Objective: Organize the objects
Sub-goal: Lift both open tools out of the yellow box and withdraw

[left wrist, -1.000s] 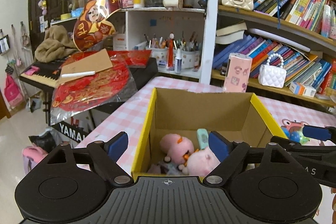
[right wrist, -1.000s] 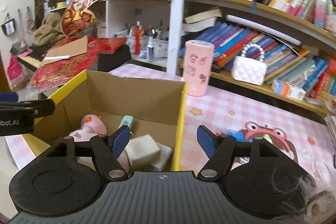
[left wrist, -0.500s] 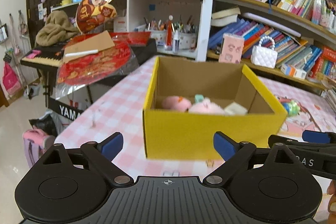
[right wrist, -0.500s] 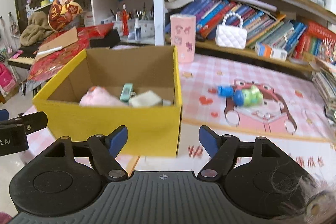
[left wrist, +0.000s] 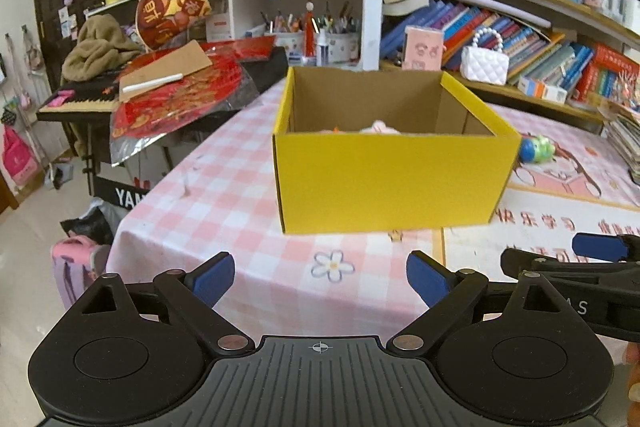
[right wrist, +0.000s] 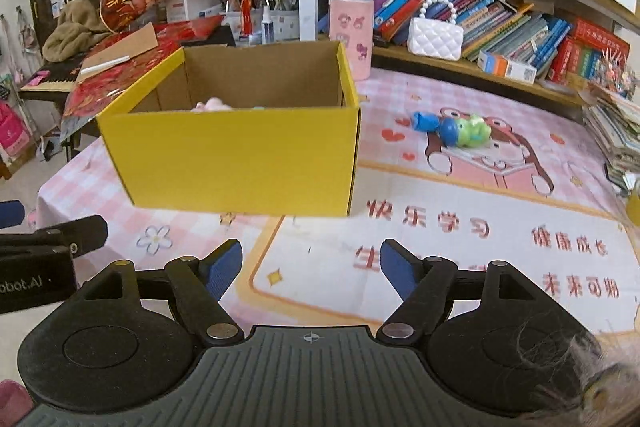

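both tongs hung released, holding nothing: the left gripper [left wrist: 320, 273] and right gripper [right wrist: 311, 265] sat short of the yellow box [right wrist: 236, 155]. the green-and-blue toy [right wrist: 454, 129] lay loose on the mat, right of the box. its rounded body could roll or slip from an off-centre pinch.

Black left gripper [left wrist: 320, 277], blue pads [left wrist: 211, 277], silver screws, ribbed grey base
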A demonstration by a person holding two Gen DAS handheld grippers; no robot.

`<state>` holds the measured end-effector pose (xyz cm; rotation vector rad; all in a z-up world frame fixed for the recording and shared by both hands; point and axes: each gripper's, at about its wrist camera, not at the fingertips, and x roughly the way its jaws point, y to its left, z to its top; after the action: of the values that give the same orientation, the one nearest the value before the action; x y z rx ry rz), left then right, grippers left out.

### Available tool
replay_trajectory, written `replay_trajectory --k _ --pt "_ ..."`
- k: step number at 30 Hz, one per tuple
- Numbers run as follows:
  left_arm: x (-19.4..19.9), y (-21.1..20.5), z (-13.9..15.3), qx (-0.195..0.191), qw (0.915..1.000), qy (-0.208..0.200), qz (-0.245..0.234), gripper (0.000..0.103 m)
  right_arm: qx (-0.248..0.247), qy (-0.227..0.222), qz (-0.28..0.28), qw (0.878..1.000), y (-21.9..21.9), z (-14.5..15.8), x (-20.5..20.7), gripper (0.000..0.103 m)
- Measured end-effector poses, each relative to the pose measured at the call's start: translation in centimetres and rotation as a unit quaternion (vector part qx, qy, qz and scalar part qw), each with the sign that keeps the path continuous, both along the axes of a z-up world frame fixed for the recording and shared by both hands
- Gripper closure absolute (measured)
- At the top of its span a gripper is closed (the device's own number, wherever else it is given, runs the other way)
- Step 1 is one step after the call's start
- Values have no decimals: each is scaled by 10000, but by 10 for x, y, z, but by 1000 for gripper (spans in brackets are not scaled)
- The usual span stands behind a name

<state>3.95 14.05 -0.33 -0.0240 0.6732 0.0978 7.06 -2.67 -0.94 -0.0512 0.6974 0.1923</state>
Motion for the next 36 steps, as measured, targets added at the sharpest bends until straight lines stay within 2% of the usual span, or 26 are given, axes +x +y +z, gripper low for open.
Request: replay_trajectory --k 19,36 --pt "-20 -16 -11 -165 9976 290 -606 8 -11 228 -534 9983 -17 -8 -41 25" --pt "-2 -63 -17 -165 9884 417 -1448 8 -16 351 -1418 9893 -61 -13 -47 24"
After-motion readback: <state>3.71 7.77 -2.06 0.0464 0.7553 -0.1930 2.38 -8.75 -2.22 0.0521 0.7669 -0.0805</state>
